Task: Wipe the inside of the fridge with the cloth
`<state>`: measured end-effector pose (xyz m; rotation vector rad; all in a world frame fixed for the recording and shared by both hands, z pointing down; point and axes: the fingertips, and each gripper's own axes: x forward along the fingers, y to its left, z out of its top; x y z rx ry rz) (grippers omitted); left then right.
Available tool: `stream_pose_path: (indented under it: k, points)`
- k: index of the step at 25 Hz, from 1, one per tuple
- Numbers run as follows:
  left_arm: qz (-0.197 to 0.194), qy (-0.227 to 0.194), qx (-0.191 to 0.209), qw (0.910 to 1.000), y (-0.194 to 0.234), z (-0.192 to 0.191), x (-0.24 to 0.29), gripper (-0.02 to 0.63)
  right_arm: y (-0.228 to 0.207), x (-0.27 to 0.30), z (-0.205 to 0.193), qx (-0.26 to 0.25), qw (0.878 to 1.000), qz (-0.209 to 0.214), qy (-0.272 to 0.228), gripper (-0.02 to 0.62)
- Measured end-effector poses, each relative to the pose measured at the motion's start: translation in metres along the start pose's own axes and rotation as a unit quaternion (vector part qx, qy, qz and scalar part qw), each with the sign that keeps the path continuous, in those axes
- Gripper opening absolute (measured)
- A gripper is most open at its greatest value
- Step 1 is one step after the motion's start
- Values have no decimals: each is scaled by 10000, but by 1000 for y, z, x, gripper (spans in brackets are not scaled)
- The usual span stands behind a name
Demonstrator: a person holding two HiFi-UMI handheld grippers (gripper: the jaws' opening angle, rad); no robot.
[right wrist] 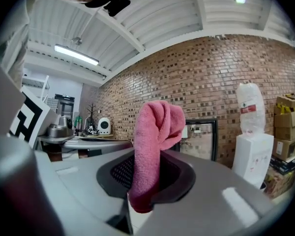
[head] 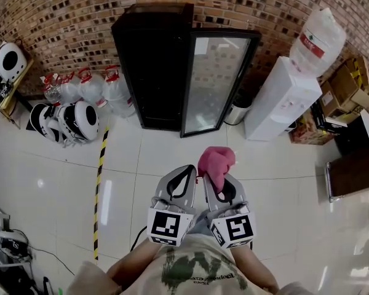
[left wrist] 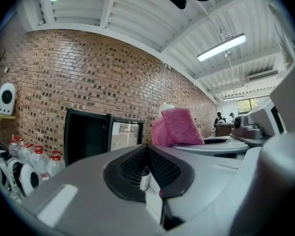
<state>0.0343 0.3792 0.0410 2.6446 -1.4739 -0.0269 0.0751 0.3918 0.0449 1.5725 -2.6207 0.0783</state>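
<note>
A tall black fridge (head: pixel 160 66) stands against the brick wall with its glass door (head: pixel 212 82) swung open; it also shows as the fridge (left wrist: pixel 86 134) in the left gripper view. My right gripper (head: pixel 218 176) is shut on a pink cloth (head: pixel 215 163), which sticks up from the jaws as the cloth (right wrist: pixel 155 146). Beside it, my left gripper (head: pixel 183 176) is shut with nothing in it. Both grippers are held close to my body, well short of the fridge. The fridge's inside is dark and its shelves cannot be made out.
A white water dispenser (head: pixel 283 97) with a bottle (head: pixel 317 42) stands right of the fridge, a small bin (head: pixel 237 112) between them. Several water jugs (head: pixel 92 91) and white helmets (head: pixel 67 121) lie left. A yellow-black floor stripe (head: pixel 99 183) runs down; cardboard boxes (head: pixel 350 82) sit far right.
</note>
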Motion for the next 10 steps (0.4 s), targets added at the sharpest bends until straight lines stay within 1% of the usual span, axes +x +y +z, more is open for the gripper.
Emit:
stream_pose_path:
  k: [5,10]
  points:
    - [9,-42,-5,10000,0,3,-9,9,8,1,5,20,10000,45,-56,61]
    - [-7,-55,80,10000,0,4,-16,9,12,1,3,19,9999,92,-43,61]
